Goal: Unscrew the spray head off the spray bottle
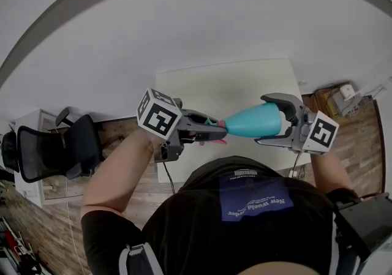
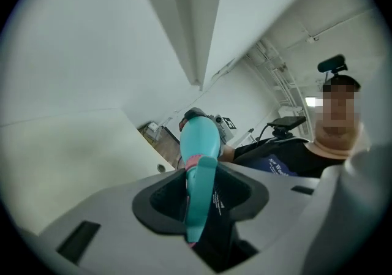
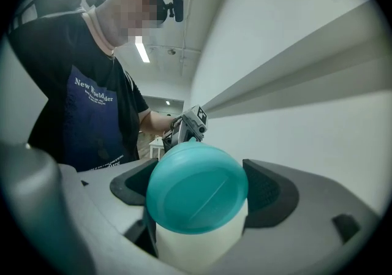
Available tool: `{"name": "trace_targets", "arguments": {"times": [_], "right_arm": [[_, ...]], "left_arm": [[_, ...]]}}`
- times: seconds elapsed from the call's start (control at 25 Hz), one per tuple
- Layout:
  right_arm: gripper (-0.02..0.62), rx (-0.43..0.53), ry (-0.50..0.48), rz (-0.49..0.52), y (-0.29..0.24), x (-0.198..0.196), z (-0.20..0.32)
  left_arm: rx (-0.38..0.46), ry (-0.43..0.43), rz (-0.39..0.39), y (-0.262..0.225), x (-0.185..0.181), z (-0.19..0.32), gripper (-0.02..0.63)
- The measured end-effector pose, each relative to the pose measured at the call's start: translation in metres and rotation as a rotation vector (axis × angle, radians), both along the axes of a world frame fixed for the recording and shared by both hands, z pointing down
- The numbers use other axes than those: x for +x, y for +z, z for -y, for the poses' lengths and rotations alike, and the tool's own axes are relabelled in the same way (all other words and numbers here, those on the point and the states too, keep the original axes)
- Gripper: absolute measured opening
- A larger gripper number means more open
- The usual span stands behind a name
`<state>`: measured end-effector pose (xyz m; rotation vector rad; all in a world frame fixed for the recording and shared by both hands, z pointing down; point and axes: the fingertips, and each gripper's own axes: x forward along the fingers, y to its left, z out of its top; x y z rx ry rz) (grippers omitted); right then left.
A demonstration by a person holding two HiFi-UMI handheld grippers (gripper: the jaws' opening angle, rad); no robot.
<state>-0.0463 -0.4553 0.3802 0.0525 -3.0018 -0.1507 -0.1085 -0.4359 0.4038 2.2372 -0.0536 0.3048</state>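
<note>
**Head view and both gripper views.** The spray bottle (image 1: pixel 254 122), teal and tapered, was held level in the air between the two grippers. It hung over the near part of a white table (image 1: pixel 245 81), just in front of the person's black shirt (image 1: pixel 184 225). The left gripper (image 1: pixel 211 128) had its fingers (image 2: pixel 156 197) clenched on the spray head (image 2: pixel 199 200), a teal part with a pink collar lying between the dark pads. The right gripper (image 1: pixel 274 120) had its fingers (image 3: pixel 269 191) clamped on the bottle's wide end, one on each side, with the round teal base facing its camera. The bottle's narrow end pointed toward the left gripper. The spray head sat against the bottle's neck; whether it was loosened could not be told. A black office chair (image 1: pixel 52 151) stood on the wooden floor (image 1: pixel 358 145), left of the table.
</note>
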Motion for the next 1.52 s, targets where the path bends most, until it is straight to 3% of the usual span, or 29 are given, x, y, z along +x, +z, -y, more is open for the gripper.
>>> {"name": "trace_targets", "arguments": {"times": [0.08,0.32,0.52,0.56,0.64,0.72,0.88,1.04,1.12,1.32,1.52], "right_arm": [[0.426,-0.026,0.018,0.042,-0.001,0.001,0.004],[0.426,-0.08,0.044,0.135,-0.004,0.006,0.01],[0.426,-0.111,0.05,0.166,-0.008,0.015,0.018],[0.426,-0.123,0.052,0.172,-0.009,0.018,0.021],[0.426,-0.16,0.054,0.183,-0.008,0.022,0.025],[0.426,-0.212,0.054,0.196,-0.007,0.024,0.027],[0.426,-0.315,0.055,0.213,-0.004,0.038,0.044],[0.426,-0.447,0.019,0.213,0.002,0.038,0.048],[0.426,-0.514,-0.008,0.206,0.006,0.031,0.046],[0.426,-0.618,-0.074,0.186,0.01,0.019,0.037],[0.426,-0.643,-0.103,0.169,0.013,0.013,0.031]], "left_arm": [[0.031,-0.016,0.0,-0.004,0.0,0.002,0.14],[0.243,0.011,0.011,-0.02,0.002,0.0,0.149],[0.415,0.011,0.004,-0.036,0.0,0.002,0.3],[0.474,0.001,0.013,-0.04,-0.002,0.005,0.344],[0.612,-0.029,0.038,-0.047,-0.012,0.008,0.354],[0.787,-0.035,0.117,-0.048,-0.028,0.008,0.354],[1.193,0.042,0.389,-0.028,-0.04,0.015,0.354],[1.678,0.078,0.703,-0.015,-0.052,0.03,0.354],[1.853,0.092,0.771,-0.017,-0.05,0.03,0.354],[2.077,0.15,0.745,-0.028,-0.023,0.018,0.354],[2.137,0.223,0.694,-0.024,0.0,0.01,0.354]]}}
